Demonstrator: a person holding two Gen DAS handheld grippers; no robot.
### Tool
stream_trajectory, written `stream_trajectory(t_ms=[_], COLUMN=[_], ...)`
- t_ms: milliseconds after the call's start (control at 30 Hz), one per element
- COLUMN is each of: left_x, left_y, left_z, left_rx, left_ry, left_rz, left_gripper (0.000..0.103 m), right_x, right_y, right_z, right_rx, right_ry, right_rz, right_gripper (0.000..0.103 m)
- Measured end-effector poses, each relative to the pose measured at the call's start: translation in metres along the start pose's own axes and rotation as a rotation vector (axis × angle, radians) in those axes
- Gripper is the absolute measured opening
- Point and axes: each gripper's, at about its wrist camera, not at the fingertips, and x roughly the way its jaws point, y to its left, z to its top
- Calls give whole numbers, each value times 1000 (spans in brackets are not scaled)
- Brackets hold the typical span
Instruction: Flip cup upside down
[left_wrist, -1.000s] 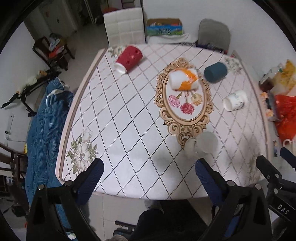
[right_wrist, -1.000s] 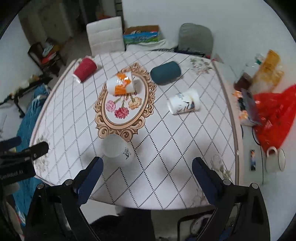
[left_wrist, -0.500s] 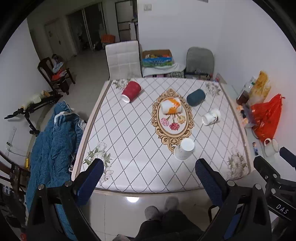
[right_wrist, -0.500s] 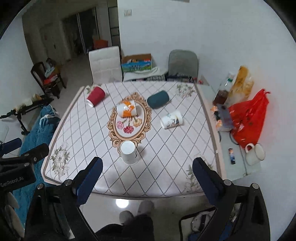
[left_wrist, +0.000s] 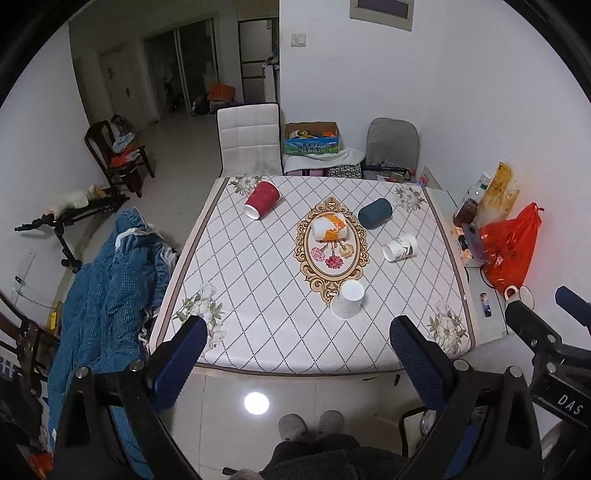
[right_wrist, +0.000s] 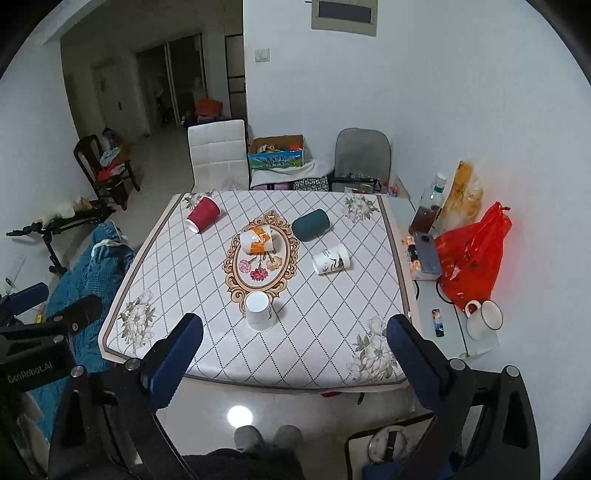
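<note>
Both my left tongs (left_wrist: 291, 354) and right tongs (right_wrist: 295, 350) hang spread wide and empty, well back from the worktop (left_wrist: 258, 295). The white cup (left_wrist: 349, 300) stands mouth-down near the front edge, apparently done. My worry is bumping it on any re-approach, since light paper tips easily. Beyond lie a printed cup (left_wrist: 400, 248), an orange cup (left_wrist: 329, 229), a teal cup (left_wrist: 375, 213) and a red cup (left_wrist: 261, 200), all on their sides.
</note>
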Motion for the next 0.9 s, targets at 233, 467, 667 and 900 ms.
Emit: stream_trajectory(t_ms=[233,467,667,900], left_x=[-10,-20,-24,-25], left_y=[-3,-2,-3,-7], left_z=[-7,-11,-13,-16], left_rx=[-1,-15,-17,-14], left_ry=[-1,-11,-15,1], left_rz=[17,44,49,44], left_gripper=[101,101,101,101], right_x=[-9,-15,-17,-15], right_y=[-1,-3,-4,-4], right_z=[3,4,4,0], right_rx=[-11,-18,-16,-13], right_ry=[-12,-11,-7,12], right_rz=[8,17,21,27], right_gripper=[101,102,101,101])
